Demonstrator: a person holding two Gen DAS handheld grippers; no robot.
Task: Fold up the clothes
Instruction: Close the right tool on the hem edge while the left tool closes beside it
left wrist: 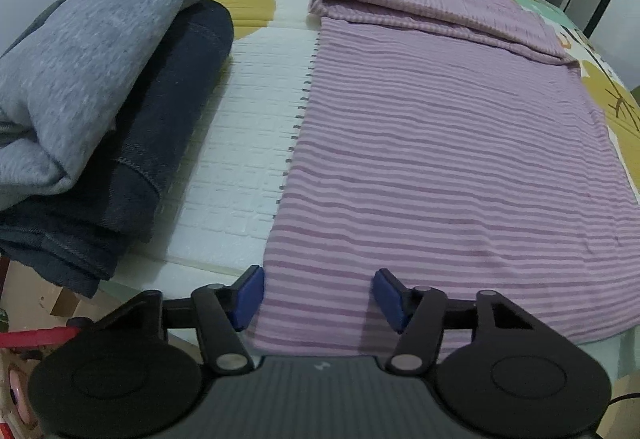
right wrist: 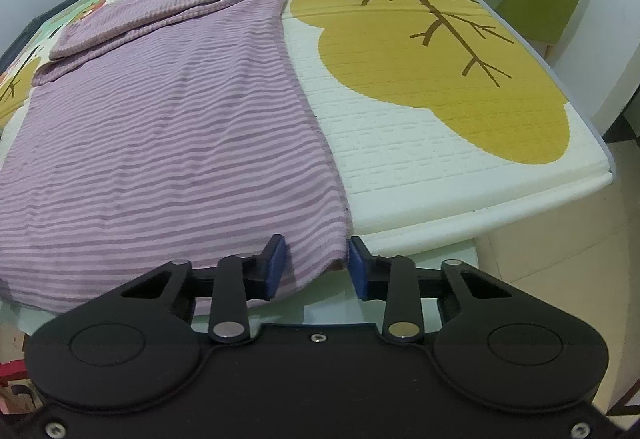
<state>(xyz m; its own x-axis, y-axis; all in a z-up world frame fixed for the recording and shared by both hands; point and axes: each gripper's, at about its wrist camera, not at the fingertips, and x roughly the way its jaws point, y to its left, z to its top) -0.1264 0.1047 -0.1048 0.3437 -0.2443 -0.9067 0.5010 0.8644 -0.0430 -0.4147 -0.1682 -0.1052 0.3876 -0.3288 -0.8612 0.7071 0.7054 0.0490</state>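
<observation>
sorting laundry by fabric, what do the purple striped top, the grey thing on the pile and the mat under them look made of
Purple striped top: looks like thin, soft ribbed knit, matte; it lies flat with fine ripples.
Grey garment: seems a thicker heathered fleece or sweatshirt knit; speckled, fuzzy surface, bulky folds.
Mat: probably padded foam or plastic, embossed in a small brick pattern with printed trees, slight sheen.

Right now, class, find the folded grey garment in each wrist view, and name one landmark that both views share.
Left wrist view: the folded grey garment lies at the left, on top of a dark blue one.
Right wrist view: it is not in the picture.
Shared landmark: the purple striped shirt, spread flat on the table with its sleeves folded in at the far end.
</observation>
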